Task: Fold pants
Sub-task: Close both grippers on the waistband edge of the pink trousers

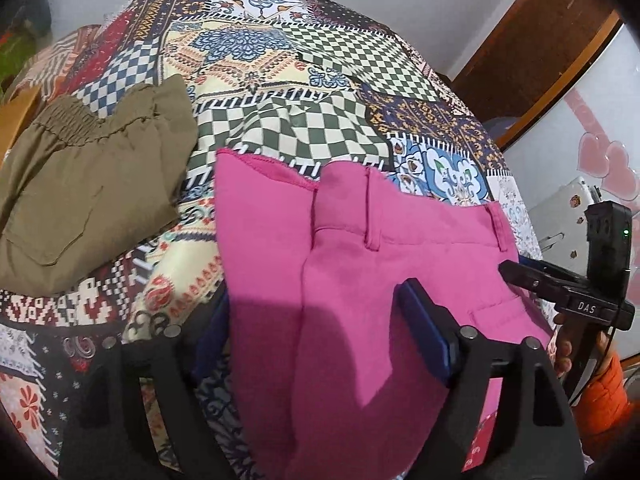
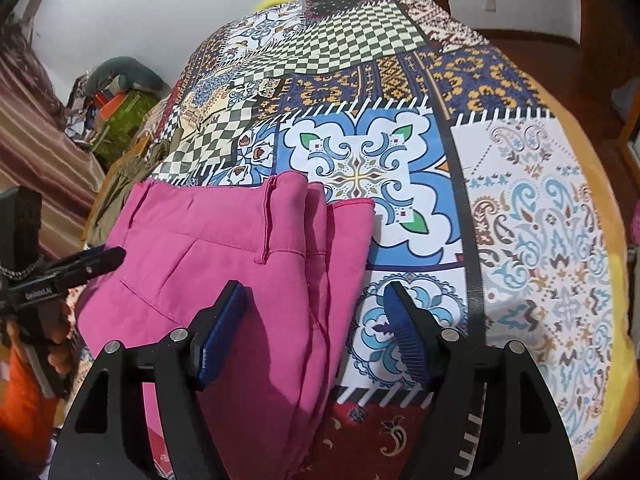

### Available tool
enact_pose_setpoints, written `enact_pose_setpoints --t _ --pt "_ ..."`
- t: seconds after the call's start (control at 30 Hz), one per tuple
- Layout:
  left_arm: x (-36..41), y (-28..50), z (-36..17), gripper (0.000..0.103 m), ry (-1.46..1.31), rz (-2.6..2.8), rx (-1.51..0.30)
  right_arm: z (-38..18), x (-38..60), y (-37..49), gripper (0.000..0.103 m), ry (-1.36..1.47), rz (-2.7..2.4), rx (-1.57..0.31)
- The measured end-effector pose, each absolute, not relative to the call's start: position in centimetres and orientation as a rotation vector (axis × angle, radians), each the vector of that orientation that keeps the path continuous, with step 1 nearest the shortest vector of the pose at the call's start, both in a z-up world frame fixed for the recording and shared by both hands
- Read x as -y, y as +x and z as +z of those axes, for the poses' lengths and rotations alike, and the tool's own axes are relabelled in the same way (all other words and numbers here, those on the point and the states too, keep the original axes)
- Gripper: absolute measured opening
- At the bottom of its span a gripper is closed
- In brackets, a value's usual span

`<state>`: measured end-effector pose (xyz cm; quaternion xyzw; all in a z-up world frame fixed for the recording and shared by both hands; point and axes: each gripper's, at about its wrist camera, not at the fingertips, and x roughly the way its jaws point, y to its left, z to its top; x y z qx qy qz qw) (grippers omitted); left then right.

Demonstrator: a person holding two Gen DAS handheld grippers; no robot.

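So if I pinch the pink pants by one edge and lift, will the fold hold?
Probably not. The pink pants lie in soft stacked layers with loose edges, so they would likely droop and unfold. The fabric looks thin and light. The patterned cloth beneath looks smooth, so pushing may slide the whole stack.
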<state>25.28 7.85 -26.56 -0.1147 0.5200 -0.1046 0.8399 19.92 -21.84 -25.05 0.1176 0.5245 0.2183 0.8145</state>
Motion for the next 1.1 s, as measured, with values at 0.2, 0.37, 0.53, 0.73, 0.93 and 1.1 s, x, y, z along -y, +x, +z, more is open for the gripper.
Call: enact_pose_setpoints --t 0.2,0.37,0.53,0.73,0.93,1.1 --pt "-6.8 25.7 -26.5 0.084 -0.235 -0.251 -1.118 -25.1 21.2 20.4 0.069 0.252 0.488 -1.128" --pt "-6.4 24.8 -26.3 0.084 -0.234 -0.284 -1.131 -24.8 20.6 19.8 0.069 0.236 0.523 -1.139" --pt "-6.5 24.2 -26.3 0.083 -0.246 -0.296 -1.137 -24.8 20.6 19.2 0.071 0.257 0.544 -1.151" --pt "-6.3 24.7 -26.4 0.079 -0.254 -0.314 -1.15 -24.8 20.1 19.3 0.066 0.257 0.543 -1.134" --pt "-5.6 25.1 -26.2 0.064 -0.262 -0.29 -1.146 -24.5 19.4 20.0 0.053 0.239 0.539 -1.124" --pt "-5.5 25.0 -25.1 0.038 -0.213 -0.237 -1.108 -23.9 19.6 20.5 0.03 0.238 0.508 -1.085"
